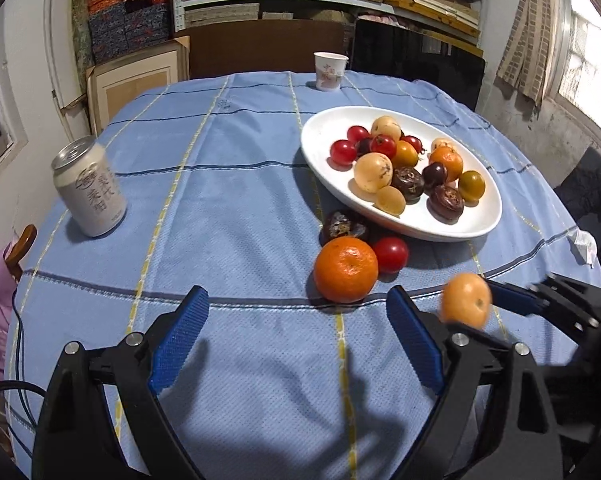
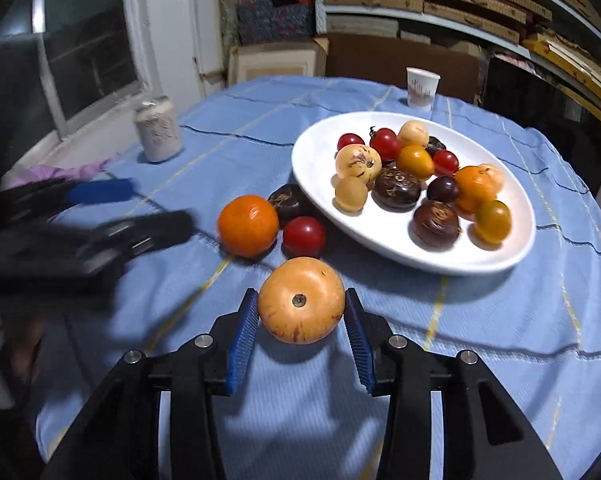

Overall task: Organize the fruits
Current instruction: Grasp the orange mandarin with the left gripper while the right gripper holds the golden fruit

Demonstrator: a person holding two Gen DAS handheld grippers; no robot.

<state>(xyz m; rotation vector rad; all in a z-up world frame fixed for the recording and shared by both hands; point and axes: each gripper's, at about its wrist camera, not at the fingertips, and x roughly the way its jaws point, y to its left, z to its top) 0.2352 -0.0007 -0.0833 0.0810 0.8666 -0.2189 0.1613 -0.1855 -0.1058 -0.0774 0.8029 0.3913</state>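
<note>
The pale orange fruit (image 2: pixel 301 300) sits clamped between the blue pads of the right gripper (image 2: pixel 301 308), its small dark stem scar facing the right wrist camera and its skin flecked with brown near the bottom; it is on the near side of the white oval plate (image 2: pixel 320 204), short of the plate's rim, and whether it touches the blue tablecloth (image 2: pixel 480 340) cannot be told. The same fruit appears blurred in the left wrist view (image 1: pixel 465 299), with the right gripper's blue finger (image 1: pixel 508 298) reaching in behind it. The left gripper (image 1: pixel 296 308) has its fingers spread wide apart with only cloth between them. Just outside the plate's near edge lie three loose pieces: a bright mandarin (image 1: pixel 346 269), a red cherry tomato (image 1: pixel 390 254) touching or nearly touching it, and a dark wrinkled fruit (image 1: pixel 343 227) tucked against the plate's rim. On the plate are red tomatoes, pale yellow fruits, dark brown fruits, an orange and yellow-green tomatoes, crowded together. Well to the left of the plate stands a white drink can (image 1: pixel 88 188), and beyond the plate's far edge stands a paper cup (image 1: pixel 329 71).
</note>
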